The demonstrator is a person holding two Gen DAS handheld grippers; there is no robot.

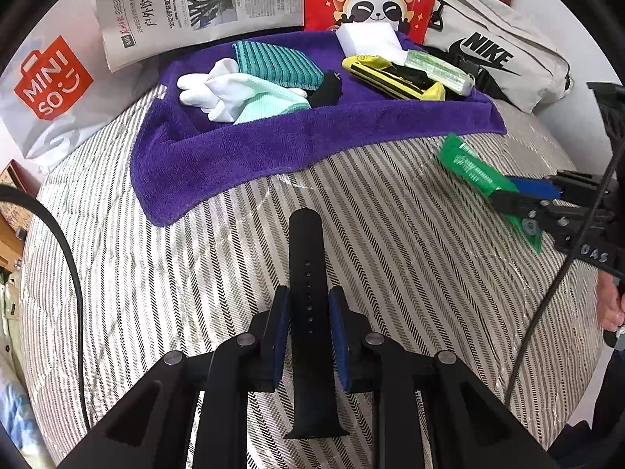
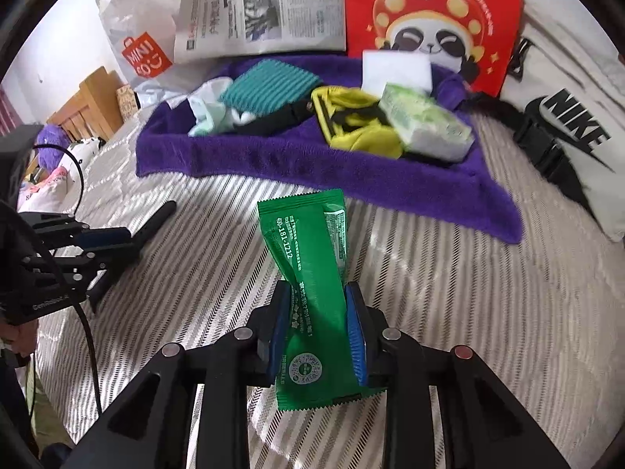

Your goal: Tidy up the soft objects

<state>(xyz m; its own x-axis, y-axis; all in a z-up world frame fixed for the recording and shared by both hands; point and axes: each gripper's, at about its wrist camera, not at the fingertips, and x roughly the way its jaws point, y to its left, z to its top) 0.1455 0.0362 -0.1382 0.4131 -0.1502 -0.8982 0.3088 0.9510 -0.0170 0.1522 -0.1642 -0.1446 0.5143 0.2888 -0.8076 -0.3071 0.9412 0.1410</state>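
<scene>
Left wrist view: the left tool (image 1: 308,314) is closed on a black watch strap (image 1: 308,273), its blue pads pinching the strap's edges partway along. The strap points away over a striped bedcover (image 1: 390,234) toward a purple towel (image 1: 273,140) that holds white socks (image 1: 211,90), a teal cloth (image 1: 277,64) and a tissue pack (image 1: 437,68). The strap looks light, rubbery and bendy, so a mid-length hold seems sensible.

Right wrist view: the right tool (image 2: 317,328) grips a green sachet (image 2: 308,273) across its lower half. The sachet stands up off the bedcover, just short of the towel. It looks light, crinkly and slippery; a squeeze across the flat body should keep it.
</scene>
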